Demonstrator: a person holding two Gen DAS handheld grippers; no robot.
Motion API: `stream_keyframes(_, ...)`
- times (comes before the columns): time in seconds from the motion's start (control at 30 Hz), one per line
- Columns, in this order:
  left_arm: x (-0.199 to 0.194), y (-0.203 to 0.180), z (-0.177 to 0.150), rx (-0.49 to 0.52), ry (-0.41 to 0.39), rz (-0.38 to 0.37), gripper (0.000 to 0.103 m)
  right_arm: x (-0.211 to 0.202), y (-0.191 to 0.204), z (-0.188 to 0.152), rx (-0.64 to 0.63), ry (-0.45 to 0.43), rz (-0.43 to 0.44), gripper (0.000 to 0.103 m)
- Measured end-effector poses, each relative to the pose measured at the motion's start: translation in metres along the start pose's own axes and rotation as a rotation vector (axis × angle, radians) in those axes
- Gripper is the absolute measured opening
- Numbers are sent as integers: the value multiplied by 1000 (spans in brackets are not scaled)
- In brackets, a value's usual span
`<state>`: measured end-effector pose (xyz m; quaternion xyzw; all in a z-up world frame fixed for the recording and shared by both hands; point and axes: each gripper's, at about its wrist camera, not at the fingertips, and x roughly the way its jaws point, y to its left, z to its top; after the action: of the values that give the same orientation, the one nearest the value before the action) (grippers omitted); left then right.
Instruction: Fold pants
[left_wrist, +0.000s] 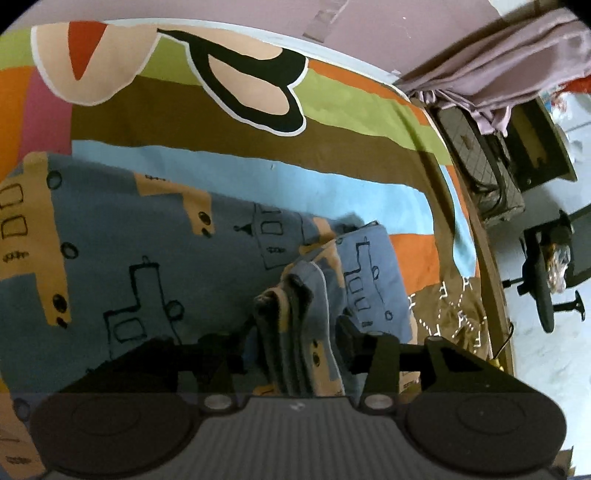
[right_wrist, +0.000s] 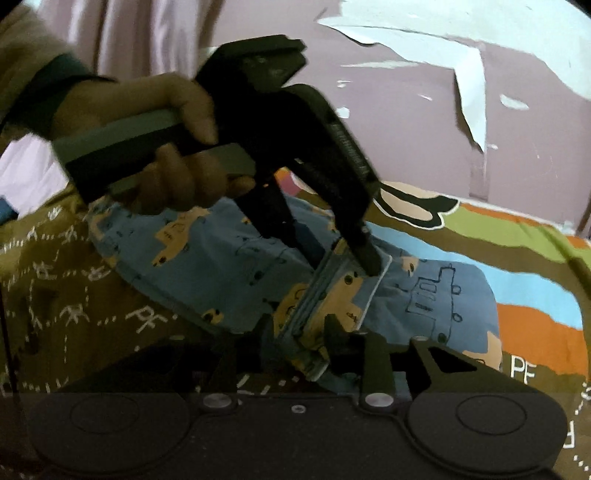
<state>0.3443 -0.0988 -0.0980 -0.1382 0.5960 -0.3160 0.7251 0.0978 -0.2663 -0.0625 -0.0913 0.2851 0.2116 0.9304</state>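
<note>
The pants (left_wrist: 147, 236) are blue with tan patches and black line drawings. They lie on a colourful striped bedsheet (left_wrist: 229, 155). My left gripper (left_wrist: 295, 332) is shut on a bunched, layered edge of the pants. In the right wrist view the pants (right_wrist: 221, 266) are lifted in a fold. My right gripper (right_wrist: 299, 332) is shut on the same layered edge. The left gripper (right_wrist: 332, 254) shows there too, held by a hand and clamped on that edge just above mine.
A brown cloth with white lettering (right_wrist: 55, 295) lies beside the pants, also in the left wrist view (left_wrist: 454, 310). The bed's edge (left_wrist: 491, 266) is on the right, with bags (left_wrist: 480, 162) and a chair base (left_wrist: 543, 280) on the floor. A peeling wall (right_wrist: 443, 110) is behind.
</note>
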Motion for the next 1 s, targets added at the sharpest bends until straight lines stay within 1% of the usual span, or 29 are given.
stream_keyframes(0.07,2,-2,0,3,-3,10,49,0,2,-2,-20,-3,-8,34)
stream_keyframes(0.17,2,-8,0,9,-5,45,45,3,4,-2,-53,2,-16,35)
stream_keyframes(0.23,3,-9,0,1,-7,66,37,5,5,-3,-70,8,-16,36)
stream_keyframes(0.3,2,-8,1,-16,-4,81,32,6,6,-4,-86,13,-22,36)
stream_keyframes(0.33,3,-7,1,-25,-1,82,26,7,7,-4,-98,17,-29,36)
stream_keyframes(0.43,3,-8,2,-42,-1,80,17,9,12,-5,-136,30,-44,36)
stream_keyframes(0.5,3,-11,2,-29,-6,96,14,11,15,-7,-162,38,-53,35)
stream_keyframes(0.57,3,-15,1,-12,-11,106,12,12,17,-7,-181,42,-61,32)
stream_keyframes(0.6,2,-15,1,-9,-12,108,11,12,18,-8,-188,44,-68,28)
stream_keyframes(0.73,0,-17,1,-12,-10,106,10,12,18,-9,-191,42,-78,20)
stream_keyframes(0.83,-3,-18,1,-12,-12,99,10,9,16,-8,-163,31,-78,18)
stream_keyframes(1.0,-12,-19,3,-2,-15,82,10,1,11,0,-99,4,-58,17)
